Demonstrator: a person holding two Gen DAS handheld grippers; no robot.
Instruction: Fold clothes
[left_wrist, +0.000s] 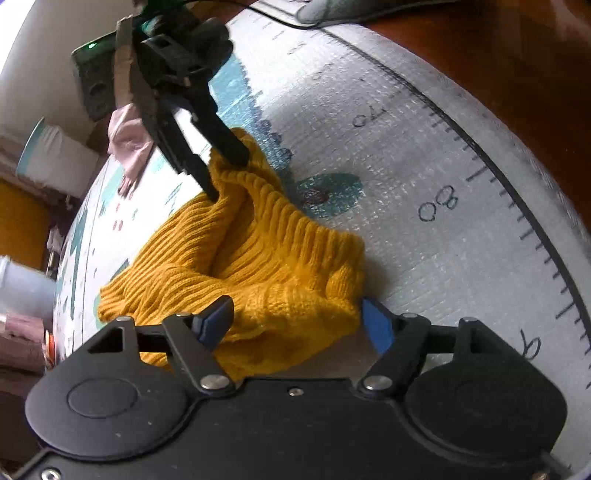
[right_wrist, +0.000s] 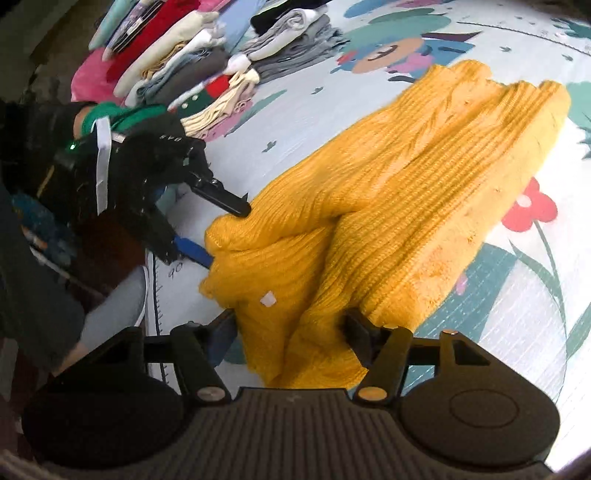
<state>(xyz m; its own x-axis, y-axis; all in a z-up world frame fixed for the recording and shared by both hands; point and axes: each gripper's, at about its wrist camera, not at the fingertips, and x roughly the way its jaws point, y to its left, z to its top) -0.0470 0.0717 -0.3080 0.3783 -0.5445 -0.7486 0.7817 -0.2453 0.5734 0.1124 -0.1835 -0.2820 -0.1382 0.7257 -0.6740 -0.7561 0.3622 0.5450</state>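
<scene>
A mustard-yellow ribbed knit sweater (right_wrist: 388, 206) lies bunched on the printed play mat (right_wrist: 517, 314); it also shows in the left wrist view (left_wrist: 258, 266). My left gripper (left_wrist: 297, 323) is open, its blue-padded fingers straddling one edge of the sweater; it shows in the right wrist view (right_wrist: 225, 232) at the sweater's left end. My right gripper (right_wrist: 291, 332) is open with sweater fabric between its fingers; it shows in the left wrist view (left_wrist: 229, 173), its fingertips at the sweater's far edge.
Several folded clothes (right_wrist: 192, 62) lie in rows at the far side of the mat. A pink garment (left_wrist: 129, 144) lies at the mat's far edge. A ruler scale (left_wrist: 517, 192) is printed along the mat's border, with brown floor (left_wrist: 517, 55) beyond.
</scene>
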